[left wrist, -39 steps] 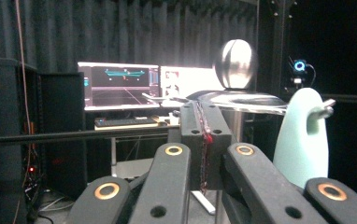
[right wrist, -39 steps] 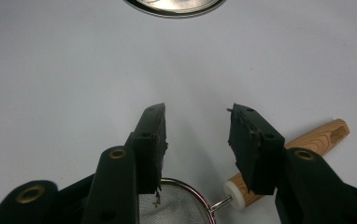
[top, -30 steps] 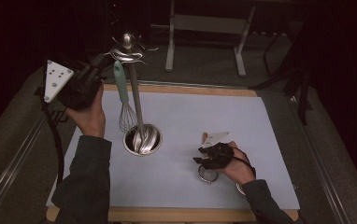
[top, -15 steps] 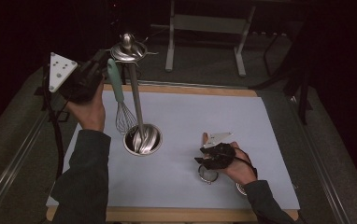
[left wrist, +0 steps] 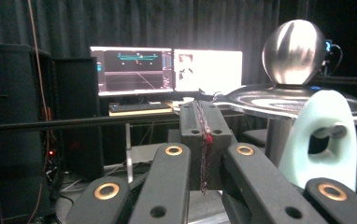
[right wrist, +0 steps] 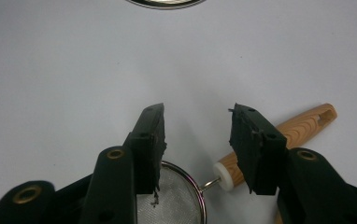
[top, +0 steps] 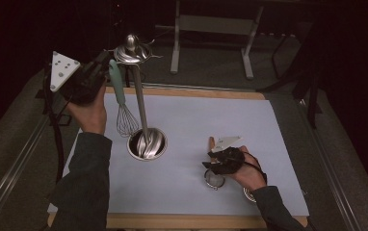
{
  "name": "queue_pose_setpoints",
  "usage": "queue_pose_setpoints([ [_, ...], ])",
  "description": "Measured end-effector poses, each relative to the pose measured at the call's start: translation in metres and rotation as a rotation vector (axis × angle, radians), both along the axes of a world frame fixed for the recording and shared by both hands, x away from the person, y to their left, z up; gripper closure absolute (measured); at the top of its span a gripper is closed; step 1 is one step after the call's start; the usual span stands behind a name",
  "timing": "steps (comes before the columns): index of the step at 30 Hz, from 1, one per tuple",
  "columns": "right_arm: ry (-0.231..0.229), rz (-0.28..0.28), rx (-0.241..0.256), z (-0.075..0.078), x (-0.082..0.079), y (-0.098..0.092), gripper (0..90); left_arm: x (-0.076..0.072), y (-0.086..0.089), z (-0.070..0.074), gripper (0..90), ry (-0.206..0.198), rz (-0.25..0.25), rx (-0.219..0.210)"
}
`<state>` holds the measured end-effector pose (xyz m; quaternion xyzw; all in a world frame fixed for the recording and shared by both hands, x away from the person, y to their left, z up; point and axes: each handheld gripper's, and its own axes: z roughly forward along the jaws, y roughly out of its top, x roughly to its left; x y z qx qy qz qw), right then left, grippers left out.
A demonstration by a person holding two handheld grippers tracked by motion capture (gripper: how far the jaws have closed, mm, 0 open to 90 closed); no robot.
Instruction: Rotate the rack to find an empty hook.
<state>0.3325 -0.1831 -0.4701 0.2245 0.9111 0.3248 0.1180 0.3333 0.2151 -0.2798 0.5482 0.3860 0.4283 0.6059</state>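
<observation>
A steel utensil stand (top: 140, 103) rises from a round base (top: 146, 144) on the white mat. A whisk with a mint-green handle (top: 118, 88) hangs from the stand's top disc (top: 133, 52). My left gripper (top: 98, 72) is held high, just left of that handle. Its jaws are shut with nothing between them (left wrist: 203, 121), and the handle's holed top (left wrist: 324, 137) is close on their right. My right gripper (top: 219, 162) rests low on the mat, open (right wrist: 196, 123), over a small mesh strainer (right wrist: 176, 200) with a wooden handle (right wrist: 305, 123).
The white mat (top: 196, 120) lies on a wooden board with dark grey surround. A small metal ring (top: 248, 193) shows by the right wrist. Monitors (left wrist: 167, 70) and dark curtains stand behind the table. A metal frame (top: 211, 29) stands beyond the far edge.
The left gripper and the whisk handle have shifted slightly to the left near the stand's top. The right gripper has stayed put over the strainer.
</observation>
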Motion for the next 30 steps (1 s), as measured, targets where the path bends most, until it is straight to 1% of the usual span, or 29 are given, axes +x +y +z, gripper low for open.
queue_pose_setpoints([
  [7, -0.001, -0.014, -0.001, 0.001, 0.001, -0.006, 54.5, -0.006, 0.009, -0.003, 90.0, 0.035, -0.011, 0.041],
  [10, -0.005, -0.018, -0.001, 0.001, 0.001, -0.007, 54.4, -0.012, 0.014, -0.006, 89.3, 0.040, -0.035, 0.030],
  [12, -0.010, -0.020, 0.000, 0.003, 0.001, -0.009, 54.4, -0.017, 0.015, -0.012, 89.2, 0.051, -0.050, 0.049],
  [15, -0.017, -0.030, 0.006, 0.007, 0.002, -0.012, 54.5, -0.023, 0.017, -0.018, 88.9, 0.069, -0.060, 0.083],
  [16, -0.020, -0.033, 0.003, 0.009, 0.002, -0.014, 54.5, -0.025, 0.018, -0.019, 88.8, 0.071, -0.063, 0.087],
  [21, -0.027, -0.044, 0.001, 0.013, 0.003, -0.019, 54.5, -0.034, 0.024, -0.026, 87.5, 0.086, -0.075, 0.083],
  [24, -0.029, -0.051, 0.002, 0.013, 0.004, -0.021, 55.8, -0.039, 0.025, -0.032, 86.4, 0.089, -0.081, 0.079],
  [27, -0.024, -0.034, 0.000, 0.014, 0.004, -0.023, 58.7, -0.041, 0.026, -0.042, 85.8, 0.109, -0.080, 0.086],
  [30, -0.036, -0.043, -0.007, 0.015, 0.004, -0.025, 59.8, -0.041, 0.027, -0.051, 85.4, 0.127, -0.081, 0.085],
])
